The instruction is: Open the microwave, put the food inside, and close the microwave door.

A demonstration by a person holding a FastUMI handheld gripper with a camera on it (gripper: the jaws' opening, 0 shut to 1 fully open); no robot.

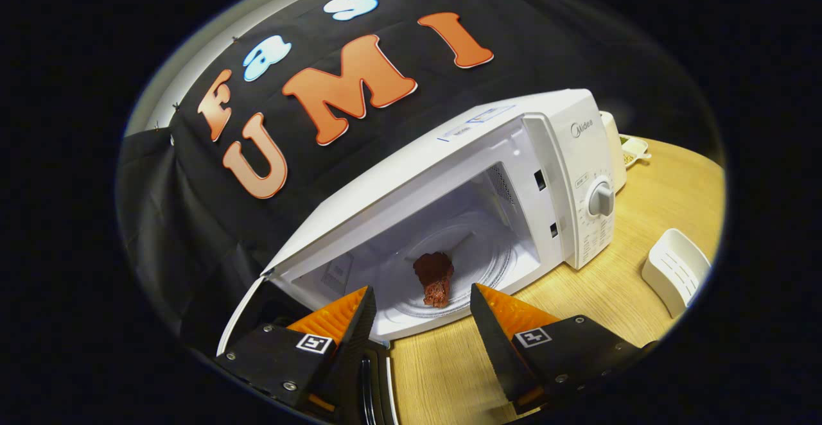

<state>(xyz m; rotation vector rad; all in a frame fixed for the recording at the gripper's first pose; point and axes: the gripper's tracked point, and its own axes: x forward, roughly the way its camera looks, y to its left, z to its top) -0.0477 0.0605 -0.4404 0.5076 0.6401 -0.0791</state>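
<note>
Brown food (435, 278) sits on the open microwave (514, 174) turntable at frame centre; the hand-held gripper (420, 306) below gapes empty, food delivered.

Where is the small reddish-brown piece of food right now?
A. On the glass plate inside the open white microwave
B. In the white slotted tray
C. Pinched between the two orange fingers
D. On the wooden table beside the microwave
A. The reddish-brown piece of food sits on the glass turntable plate inside the open white microwave, beyond the open, empty gripper.
</note>
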